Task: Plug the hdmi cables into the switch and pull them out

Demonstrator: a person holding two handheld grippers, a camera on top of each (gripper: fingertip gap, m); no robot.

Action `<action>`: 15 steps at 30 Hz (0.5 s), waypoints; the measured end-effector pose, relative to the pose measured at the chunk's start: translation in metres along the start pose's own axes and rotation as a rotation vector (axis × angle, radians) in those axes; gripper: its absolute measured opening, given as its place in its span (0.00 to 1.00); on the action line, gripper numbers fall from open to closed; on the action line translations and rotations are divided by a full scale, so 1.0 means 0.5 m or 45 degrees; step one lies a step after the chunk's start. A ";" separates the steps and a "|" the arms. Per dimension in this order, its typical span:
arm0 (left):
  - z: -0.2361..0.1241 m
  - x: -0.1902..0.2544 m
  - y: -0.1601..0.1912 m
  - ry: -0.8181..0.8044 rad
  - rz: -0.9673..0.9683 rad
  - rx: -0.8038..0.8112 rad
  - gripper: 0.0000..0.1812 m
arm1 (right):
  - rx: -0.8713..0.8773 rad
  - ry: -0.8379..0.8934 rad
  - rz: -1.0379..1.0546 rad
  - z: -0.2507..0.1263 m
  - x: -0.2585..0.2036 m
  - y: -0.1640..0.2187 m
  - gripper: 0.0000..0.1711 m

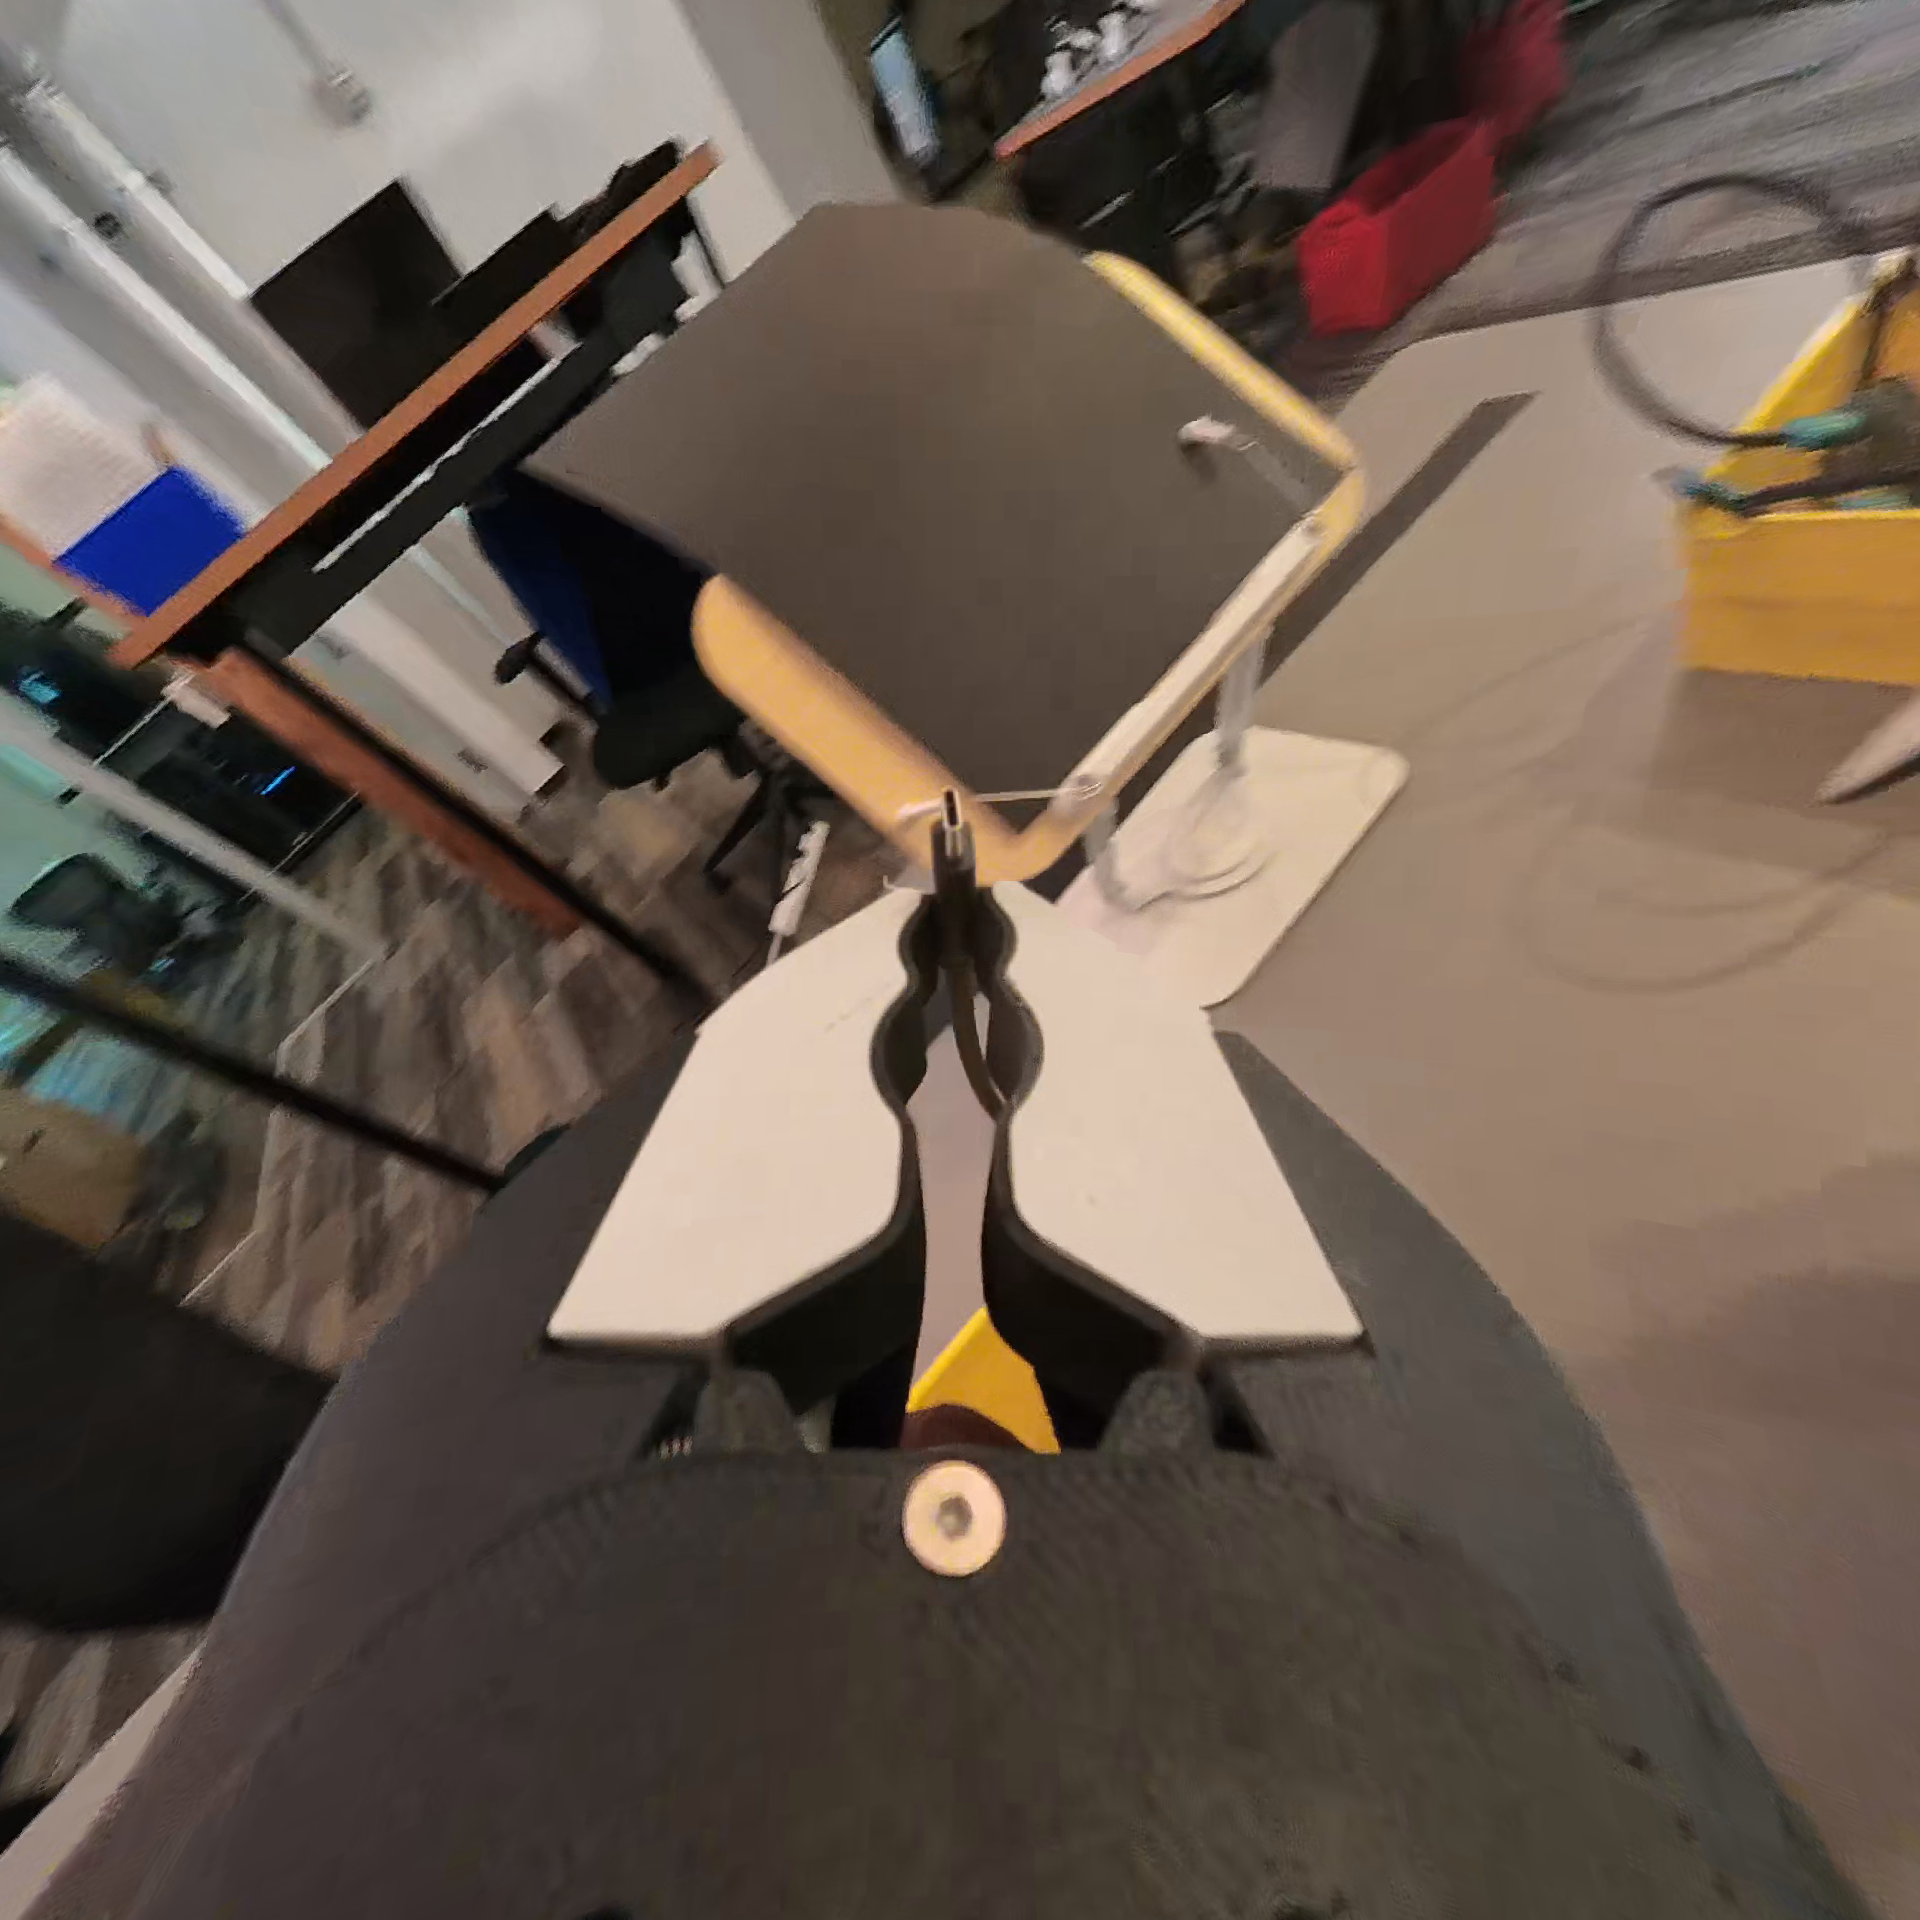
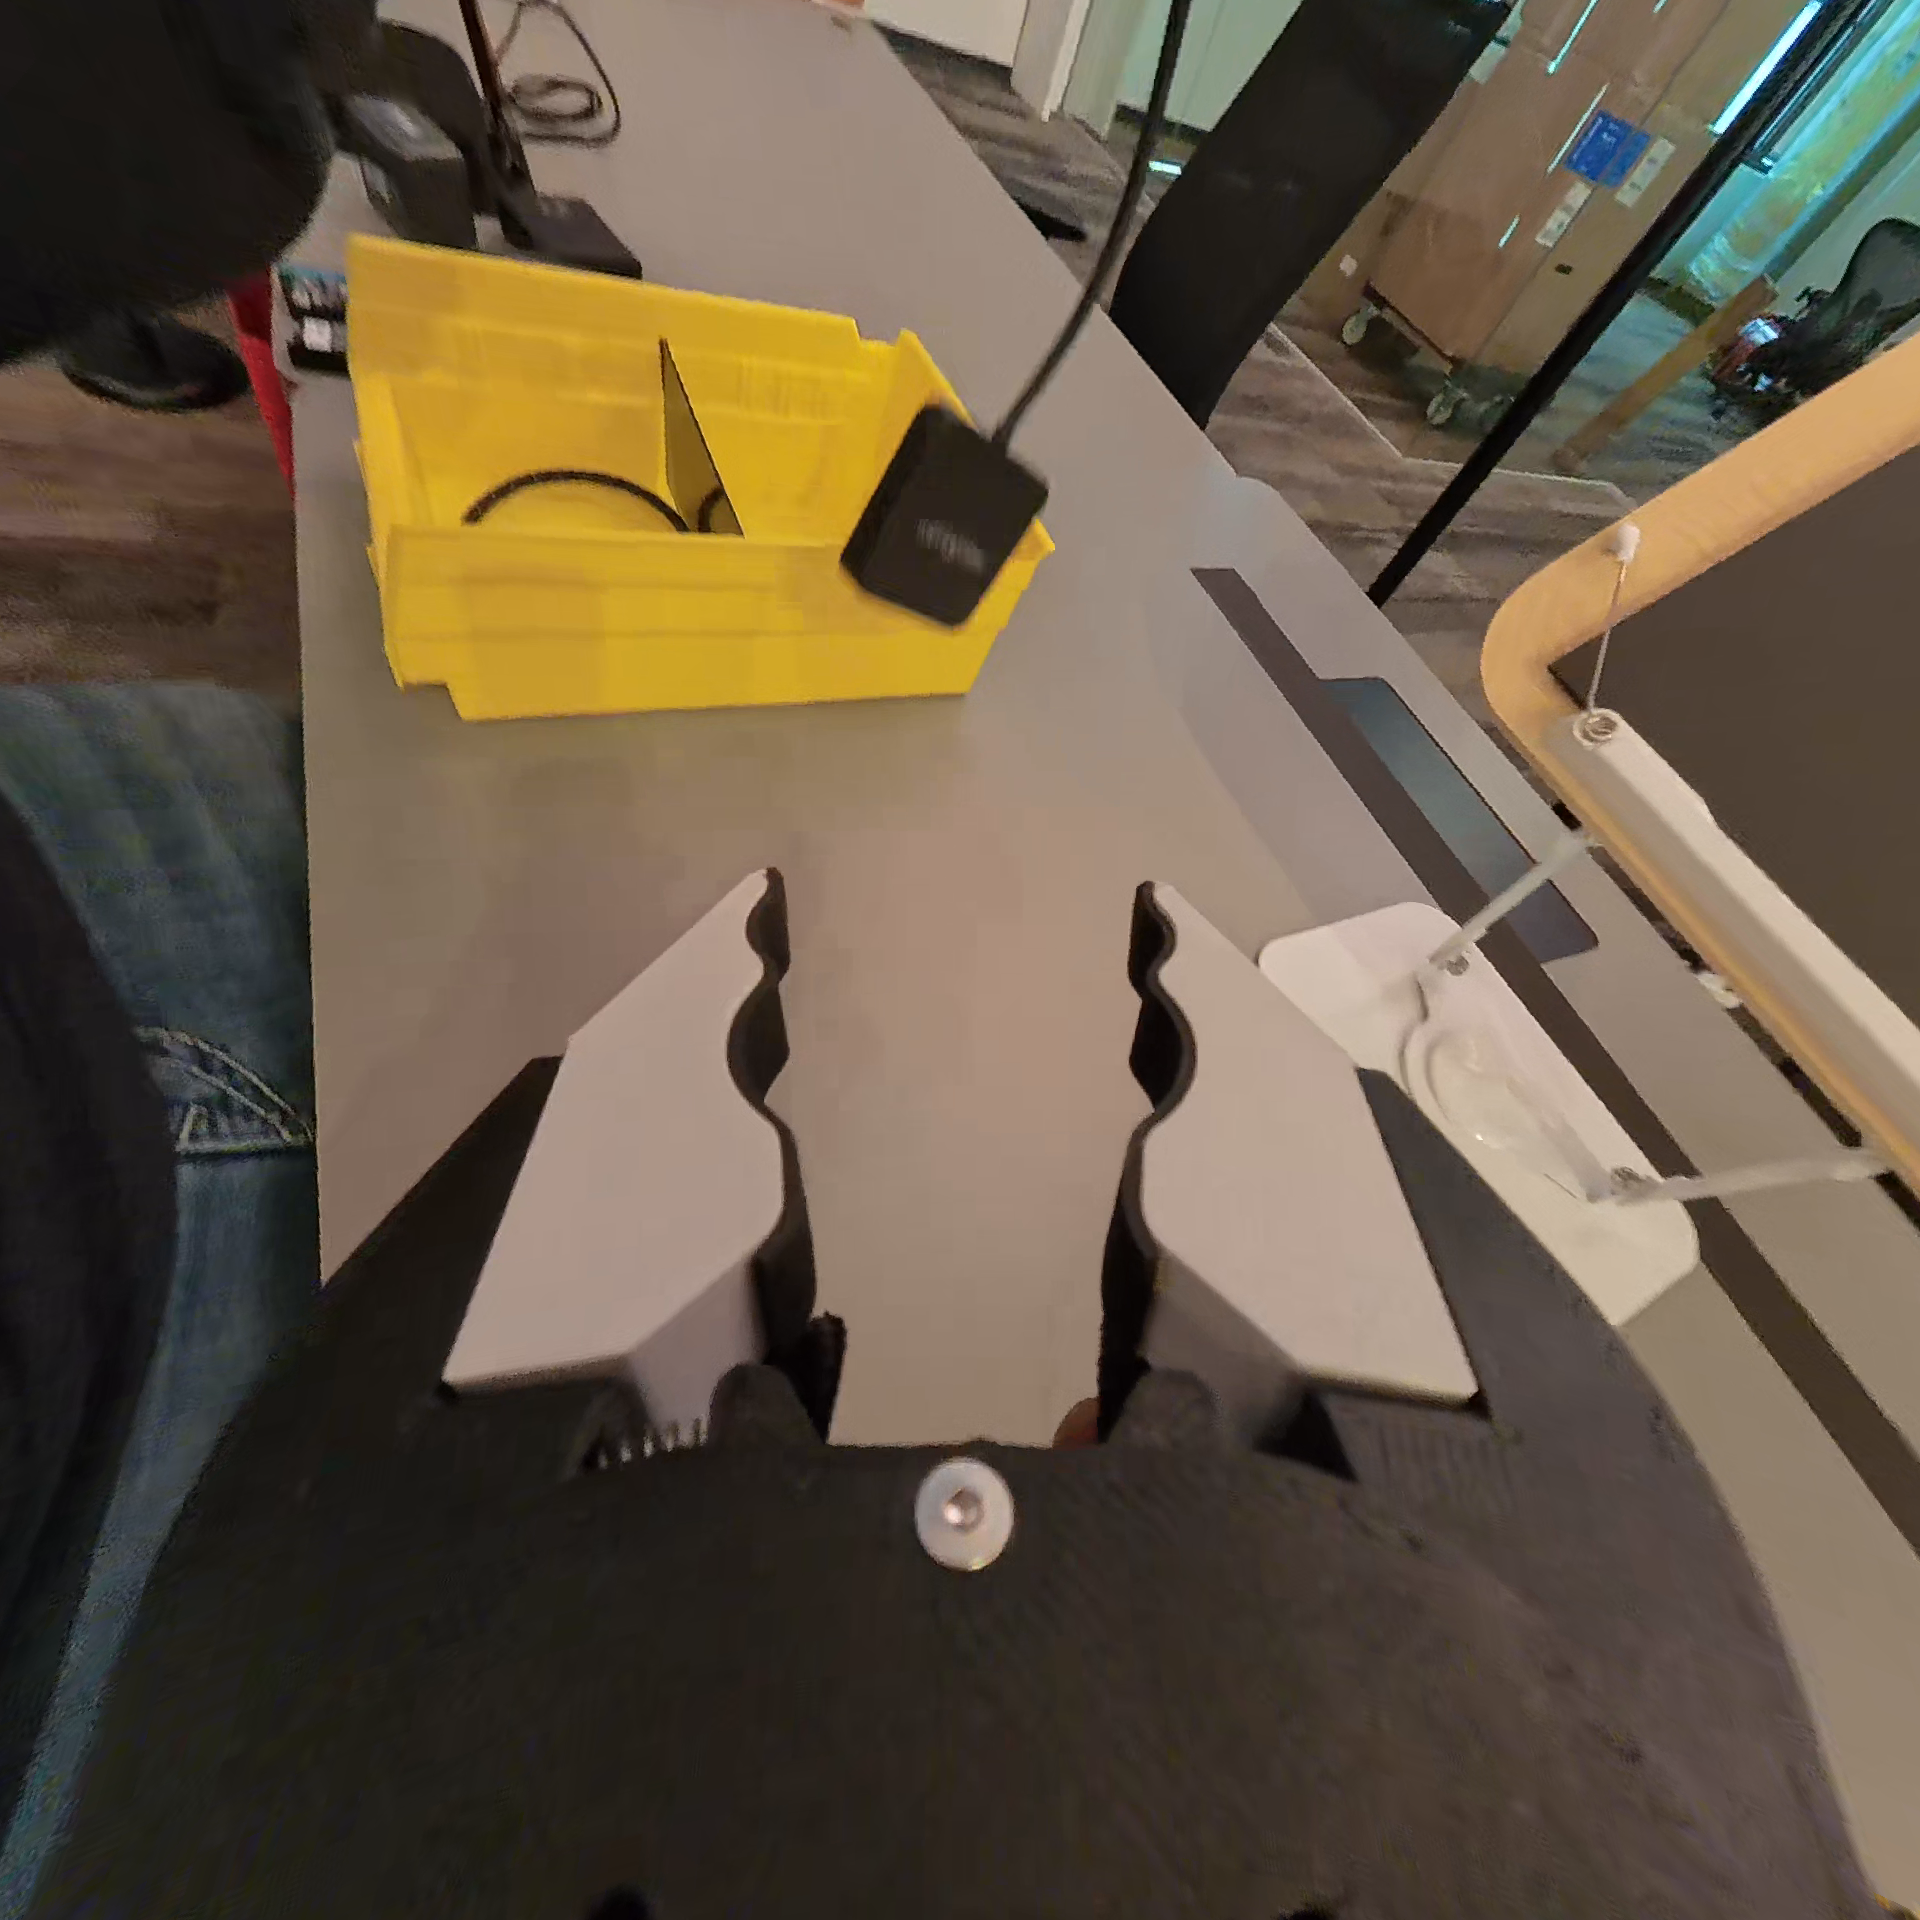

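**One cable plug gripped, one gripper empty**

Two grippers observed. The left gripper (image 1: pixel 956 925) is closed on a thin black cable with a small metal-tipped plug (image 1: pixel 952 847); the plug projects past the fingertips toward 12 o'clock, in front of a dark panel with a rounded pale wooden frame (image 1: pixel 821 717).

The right gripper (image 2: pixel 956 904) stands wide open over the grey tabletop (image 2: pixel 644 831), holding nothing. At 11 o'clock from it sits a yellow plastic bin (image 2: pixel 665 623) containing a coiled black cable (image 2: pixel 571 488). A small black square box on a black lead (image 2: pixel 943 516) hangs in the air at the bin's right corner. Frames are motion-blurred.
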State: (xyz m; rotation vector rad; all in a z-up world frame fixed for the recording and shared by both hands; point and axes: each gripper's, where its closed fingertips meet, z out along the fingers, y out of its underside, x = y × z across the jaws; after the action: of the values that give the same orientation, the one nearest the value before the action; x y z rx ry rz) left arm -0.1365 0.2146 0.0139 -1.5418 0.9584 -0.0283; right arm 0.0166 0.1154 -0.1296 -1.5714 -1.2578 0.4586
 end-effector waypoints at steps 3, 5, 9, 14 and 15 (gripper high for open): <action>0.026 0.105 -0.051 0.132 0.013 0.057 0.03 | 0.037 -0.044 0.101 0.033 0.000 -0.007 0.43; 0.047 0.172 -0.071 0.195 0.029 0.068 0.03 | 0.024 -0.103 0.154 0.058 -0.013 0.003 0.47; 0.082 0.289 -0.089 0.314 0.062 0.069 0.03 | -0.057 -0.122 0.229 0.105 -0.014 0.051 0.50; 0.094 0.364 -0.098 0.392 0.044 0.081 0.03 | -0.118 -0.067 0.332 0.146 0.003 0.118 0.34; 0.094 0.373 -0.099 0.405 0.039 0.084 0.03 | -0.135 -0.062 0.340 0.151 0.005 0.130 0.36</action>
State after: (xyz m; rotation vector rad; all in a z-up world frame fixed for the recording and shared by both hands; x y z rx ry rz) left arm 0.0373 0.1411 -0.0486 -1.4873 1.2181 -0.2880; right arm -0.0102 0.1580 -0.2159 -1.8390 -1.1276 0.6100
